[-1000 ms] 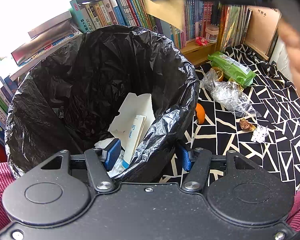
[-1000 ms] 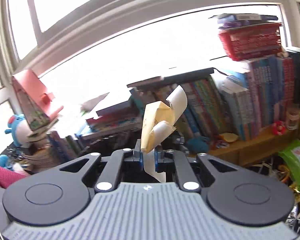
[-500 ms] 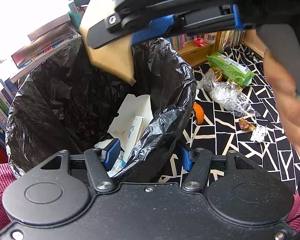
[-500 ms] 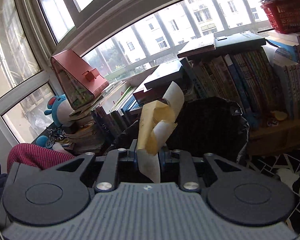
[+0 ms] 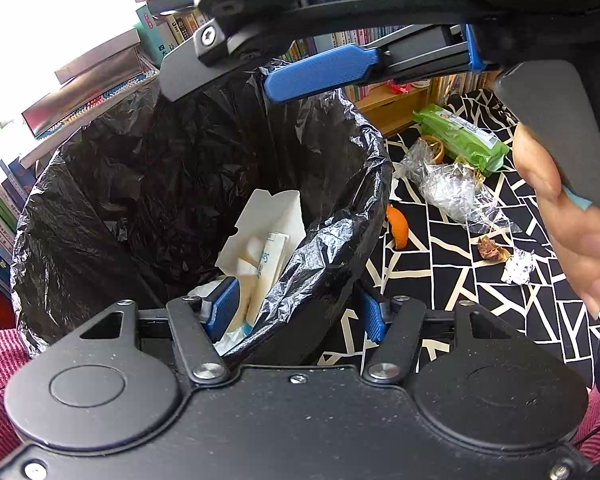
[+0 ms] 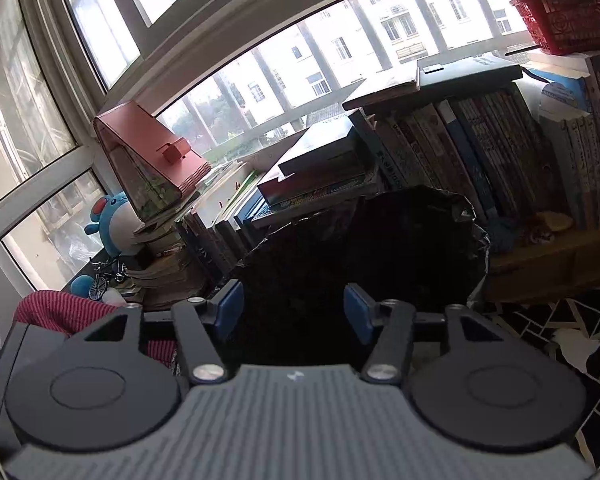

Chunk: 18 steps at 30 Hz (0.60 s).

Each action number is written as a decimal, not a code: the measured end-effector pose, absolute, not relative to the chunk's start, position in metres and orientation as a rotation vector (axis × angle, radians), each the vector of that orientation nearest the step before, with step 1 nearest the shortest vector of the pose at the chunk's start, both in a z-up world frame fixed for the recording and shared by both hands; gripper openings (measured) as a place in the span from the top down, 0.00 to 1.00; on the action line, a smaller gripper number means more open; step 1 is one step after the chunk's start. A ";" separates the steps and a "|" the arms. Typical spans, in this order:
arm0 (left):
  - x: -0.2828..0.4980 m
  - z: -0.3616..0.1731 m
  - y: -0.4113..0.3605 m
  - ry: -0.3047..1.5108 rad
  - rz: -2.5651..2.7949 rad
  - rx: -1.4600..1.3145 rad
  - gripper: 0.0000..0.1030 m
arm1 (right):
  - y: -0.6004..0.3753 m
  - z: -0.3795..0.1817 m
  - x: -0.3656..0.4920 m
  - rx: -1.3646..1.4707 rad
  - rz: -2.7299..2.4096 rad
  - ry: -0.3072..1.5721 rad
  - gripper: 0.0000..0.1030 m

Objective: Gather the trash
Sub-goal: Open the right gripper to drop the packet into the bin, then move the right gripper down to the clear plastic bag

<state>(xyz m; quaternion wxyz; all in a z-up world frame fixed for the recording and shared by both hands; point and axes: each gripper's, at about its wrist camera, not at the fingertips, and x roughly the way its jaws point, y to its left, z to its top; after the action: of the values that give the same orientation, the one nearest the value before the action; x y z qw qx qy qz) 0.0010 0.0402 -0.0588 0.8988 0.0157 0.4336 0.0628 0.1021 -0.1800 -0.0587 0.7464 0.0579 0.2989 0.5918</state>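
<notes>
Left wrist view, nearest first: left gripper (image 5: 296, 312) spread wide across the near rim of the black-lined bin (image 5: 340, 240), one finger inside, one outside, clamping nothing. Just beyond, inside the bin, a blurred yellow paper (image 5: 247, 258) dropping onto a white carton (image 5: 272, 212); half a second ago still pinched above the opening. Over the bin, seen from its own camera, right gripper (image 6: 292, 312) now wide and empty. Counts, then, as one piece delivered. Farther right, on the patterned cloth (image 5: 460, 280), still to collect: orange peel (image 5: 398, 226) at the cloth's bin-side edge, clear wrapper (image 5: 448, 188), brown scrap (image 5: 490, 248), foil ball (image 5: 518, 266), and toward the far edge a green pack (image 5: 460, 136).
</notes>
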 end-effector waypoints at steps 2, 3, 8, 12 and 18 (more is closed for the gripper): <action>0.001 -0.059 0.040 0.898 0.130 0.032 0.42 | -0.181 -0.058 0.103 0.126 1.278 0.650 0.25; 0.001 -0.059 0.040 0.898 0.130 0.032 0.42 | -0.183 -0.058 0.104 0.128 1.270 0.648 0.24; 0.001 -0.059 0.040 0.898 0.130 0.032 0.42 | -0.194 -0.055 0.111 0.155 1.211 0.625 0.17; 0.001 -0.059 0.040 0.897 0.131 0.032 0.42 | -0.205 -0.054 0.120 0.173 1.140 0.611 0.14; 0.001 -0.059 0.040 0.897 0.131 0.032 0.41 | -0.219 -0.058 0.137 0.203 1.015 0.616 0.09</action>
<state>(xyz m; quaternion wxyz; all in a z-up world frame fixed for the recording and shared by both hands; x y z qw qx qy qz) 0.0008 0.0401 -0.0589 0.8989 0.0157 0.4333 0.0631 0.1369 -0.2193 -0.0585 0.8241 0.0957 0.2896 0.4774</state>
